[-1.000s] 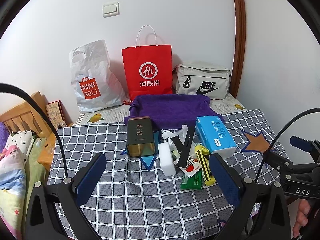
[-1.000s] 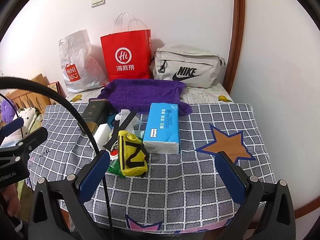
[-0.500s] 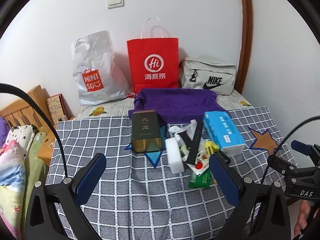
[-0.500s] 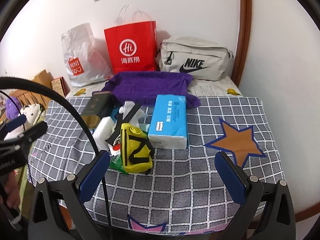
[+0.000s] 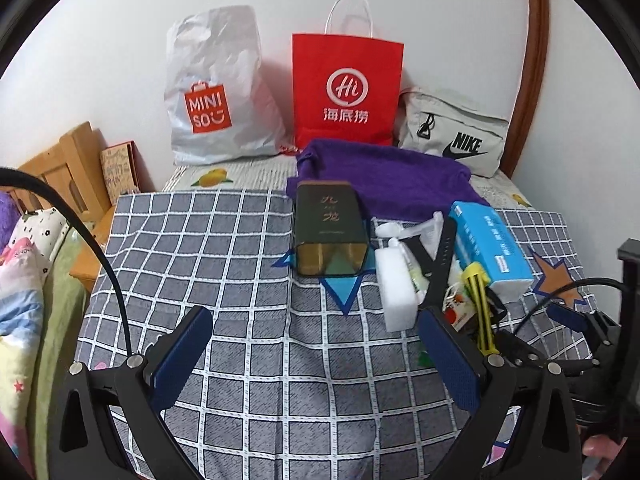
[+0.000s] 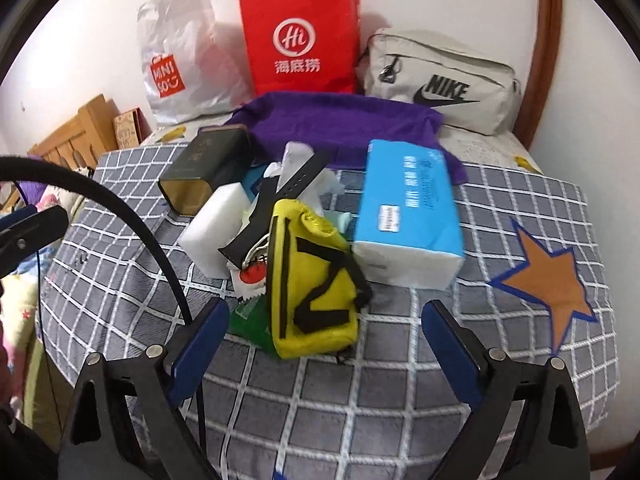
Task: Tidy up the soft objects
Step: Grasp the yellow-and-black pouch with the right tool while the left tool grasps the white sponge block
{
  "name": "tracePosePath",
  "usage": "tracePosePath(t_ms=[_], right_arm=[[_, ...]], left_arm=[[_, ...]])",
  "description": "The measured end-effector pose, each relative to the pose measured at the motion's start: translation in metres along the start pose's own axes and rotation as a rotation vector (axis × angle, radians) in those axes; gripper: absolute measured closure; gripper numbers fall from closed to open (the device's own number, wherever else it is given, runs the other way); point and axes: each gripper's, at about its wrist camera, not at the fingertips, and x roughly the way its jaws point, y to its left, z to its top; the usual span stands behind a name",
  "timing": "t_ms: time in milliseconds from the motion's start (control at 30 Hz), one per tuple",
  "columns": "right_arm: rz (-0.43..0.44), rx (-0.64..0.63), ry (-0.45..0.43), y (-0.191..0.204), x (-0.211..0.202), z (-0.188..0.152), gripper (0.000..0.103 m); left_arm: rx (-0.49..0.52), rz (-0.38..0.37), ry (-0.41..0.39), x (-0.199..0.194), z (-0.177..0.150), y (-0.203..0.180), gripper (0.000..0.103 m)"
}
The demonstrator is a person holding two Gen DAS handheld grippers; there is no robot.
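A pile lies on the checked tablecloth (image 6: pixel 360 392): a yellow pouch (image 6: pixel 316 280) with black straps, a blue tissue pack (image 6: pixel 408 208), a white foam block (image 6: pixel 216 224), a dark tin (image 6: pixel 204 164) and a black strap. A purple towel (image 6: pixel 340 124) lies behind them. My right gripper (image 6: pixel 326 312) hangs low over the pouch; its jaws are closing with the pouch's near end between them, and the pads stay clear of it. My left gripper (image 5: pixel 314 318) is open over bare cloth in front of the tin (image 5: pixel 330 232), with the foam block (image 5: pixel 396 288) to its right.
A red paper bag (image 5: pixel 346 88), a white Miniso bag (image 5: pixel 216 88) and a grey Nike bag (image 5: pixel 452 132) stand against the back wall. A wooden bed frame (image 5: pixel 68 164) and bedding (image 5: pixel 20 280) lie left of the table. An orange star (image 6: pixel 552 280) marks the cloth's right side.
Both grippers have sunk and come closer to the pile. The yellow pouch now sits between the right fingers, which stand slightly narrower. The objects themselves have not moved.
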Motion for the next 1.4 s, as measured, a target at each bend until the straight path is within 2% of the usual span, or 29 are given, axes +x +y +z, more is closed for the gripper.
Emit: tracePosePath(t_ms=[67,100,133,167,233,300,333,400,500,733,833,900,1033,1133,1233,1333,1400], right_arm=[[-0.004,-0.012,0.007,0.003,0.011,0.000,0.016],[-0.012,-0.019,0.017,0.004,0.018,0.000,0.023],[-0.021,-0.024,0.031,0.005,0.027,0.000,0.034],[-0.026,-0.030,0.054,0.006,0.037,-0.001,0.041],[-0.014,-0.032,0.081,0.005,0.045,-0.004,0.069],[-0.009,-0.027,0.057,0.001,0.039,-0.007,0.072],[-0.016,-0.033,0.046,-0.001,0.035,-0.008,0.081],[-0.038,-0.038,0.028,-0.005,0.023,-0.011,0.083],[-0.020,-0.023,0.034,-0.012,0.020,-0.014,0.083],[0.000,0.001,0.052,-0.018,0.042,-0.010,0.083],[0.015,0.019,0.041,-0.021,0.039,-0.012,0.085],[0.037,0.025,0.042,-0.022,0.035,-0.013,0.087],[0.042,0.015,0.019,-0.022,0.020,-0.016,0.089],[0.045,0.020,0.004,-0.026,0.009,-0.016,0.089],[0.054,0.034,0.001,-0.029,0.007,-0.017,0.089],[0.057,0.032,0.014,-0.031,0.012,-0.021,0.089],[0.064,0.040,0.031,-0.032,0.018,-0.022,0.089]], left_arm=[[-0.002,0.002,0.009,0.006,-0.003,0.003,0.000],[-0.004,0.003,0.011,0.009,-0.004,0.004,0.000],[-0.006,0.001,0.014,0.013,-0.005,0.006,0.000],[-0.009,0.001,0.019,0.015,-0.005,0.008,0.000],[-0.020,0.003,0.033,0.022,-0.006,0.011,0.000],[-0.022,0.004,0.049,0.028,-0.008,0.013,0.000],[-0.022,0.006,0.054,0.031,-0.008,0.014,0.000],[-0.024,0.010,0.062,0.034,-0.009,0.016,0.000],[-0.034,0.002,0.068,0.039,-0.011,0.018,0.000],[0.002,-0.051,0.097,0.053,-0.016,0.006,0.002],[0.008,-0.097,0.092,0.056,-0.017,0.001,0.002],[-0.006,-0.153,0.086,0.061,-0.016,-0.004,0.002],[-0.022,-0.240,0.115,0.082,-0.010,-0.016,0.003],[-0.018,-0.245,0.137,0.099,-0.004,-0.026,0.011],[-0.005,-0.246,0.143,0.111,0.001,-0.035,0.040],[-0.005,-0.254,0.215,0.130,0.000,-0.039,0.050],[-0.013,-0.270,0.235,0.140,-0.002,-0.039,0.054]])
